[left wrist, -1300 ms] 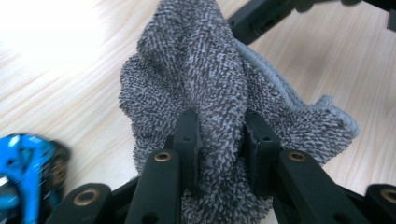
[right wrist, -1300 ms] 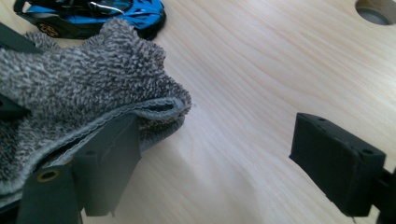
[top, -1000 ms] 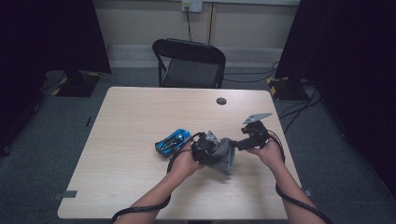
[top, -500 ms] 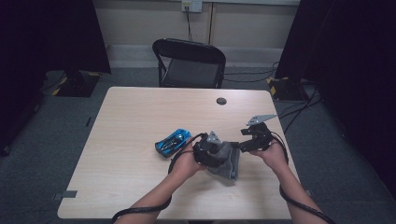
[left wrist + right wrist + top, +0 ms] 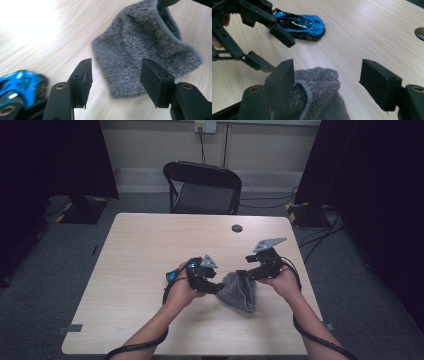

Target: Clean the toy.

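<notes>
the grey fleece pouch [image 5: 239, 291] lay on the worktop [image 5: 150, 250] between both tongs. the left tongs [image 5: 216, 287] had just been opening, nothing pinched. the right tongs [image 5: 243, 273], at the pouch's twelve o'clock, had been closing, jaws apart astride its rim; a blue toy car [image 5: 299, 24] sat at nine o'clock.

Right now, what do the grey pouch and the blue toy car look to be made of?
Grey pouch: soft knitted or fleecy fabric, matt; fuzzy nap, rolled hem at its mouth, and it slumps on the table.
Blue toy car: hard, glossy painted body, plastic or die-cast metal; highlights on its smooth surface, which of the two I cannot tell.
</notes>
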A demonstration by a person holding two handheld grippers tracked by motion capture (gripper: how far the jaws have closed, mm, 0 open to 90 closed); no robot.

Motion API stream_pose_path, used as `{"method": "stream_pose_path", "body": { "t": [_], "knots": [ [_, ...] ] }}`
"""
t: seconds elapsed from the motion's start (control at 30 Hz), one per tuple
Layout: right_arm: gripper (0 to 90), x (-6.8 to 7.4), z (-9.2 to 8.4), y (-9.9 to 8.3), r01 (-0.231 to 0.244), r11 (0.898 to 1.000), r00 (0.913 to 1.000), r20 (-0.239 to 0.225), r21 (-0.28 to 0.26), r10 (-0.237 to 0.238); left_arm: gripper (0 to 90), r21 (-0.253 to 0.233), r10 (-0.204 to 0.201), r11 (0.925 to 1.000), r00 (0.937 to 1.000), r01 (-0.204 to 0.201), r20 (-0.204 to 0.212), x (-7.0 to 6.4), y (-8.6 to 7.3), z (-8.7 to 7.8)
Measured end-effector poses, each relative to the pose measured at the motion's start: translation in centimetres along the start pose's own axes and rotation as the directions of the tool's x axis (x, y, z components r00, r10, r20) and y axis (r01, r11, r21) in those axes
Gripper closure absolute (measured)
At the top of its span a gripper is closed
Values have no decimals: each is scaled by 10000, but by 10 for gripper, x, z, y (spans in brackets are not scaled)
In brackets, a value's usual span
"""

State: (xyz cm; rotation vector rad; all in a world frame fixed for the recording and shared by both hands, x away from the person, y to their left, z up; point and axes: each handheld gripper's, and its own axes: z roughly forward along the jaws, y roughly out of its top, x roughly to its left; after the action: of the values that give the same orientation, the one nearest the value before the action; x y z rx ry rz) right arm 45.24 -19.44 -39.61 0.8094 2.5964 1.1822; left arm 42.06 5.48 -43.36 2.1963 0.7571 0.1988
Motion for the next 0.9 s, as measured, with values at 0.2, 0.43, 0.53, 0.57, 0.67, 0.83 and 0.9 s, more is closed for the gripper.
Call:
{"method": "stream_pose_path", "body": {
  "t": [0.2, 0.43, 0.53, 0.57, 0.67, 0.83, 0.9],
  "knots": [
    [275, -7, 9, -1, -177, 9987, 9998, 22, 472, 176, 435, -123, -161, 9998, 9999, 161, -63, 6, -5, -10],
    [277, -22, 3, -27, -753, 9942, 9970, 260, 771, 735, 445, -118, -239, 9996, 9997, 240, 43, 6, -6, -11],
    [277, -27, -4, -37, -885, 9922, 9956, 388, 880, 854, 458, -163, -296, 9994, 9995, 298, 99, 5, -6, -11],
    [278, -29, -7, -41, -891, 9918, 9952, 488, 919, 849, 460, -181, -296, 9994, 9995, 297, 75, 5, -6, -11],
    [280, -34, -15, -47, -1089, 9901, 9930, 564, 887, 1041, 459, -181, -316, 9993, 9995, 317, 31, 7, -6, -11],
    [283, -40, -30, -47, -1345, 9894, 9892, 665, 538, 1309, 447, -268, -429, 9987, 9991, 427, -70, 11, -6, -12],
    [290, -40, -36, -40, -1402, 9897, 9888, 561, 291, 1384, 442, -299, -506, 9983, 9987, 502, -108, 13, -6, -14]
  ]
}}
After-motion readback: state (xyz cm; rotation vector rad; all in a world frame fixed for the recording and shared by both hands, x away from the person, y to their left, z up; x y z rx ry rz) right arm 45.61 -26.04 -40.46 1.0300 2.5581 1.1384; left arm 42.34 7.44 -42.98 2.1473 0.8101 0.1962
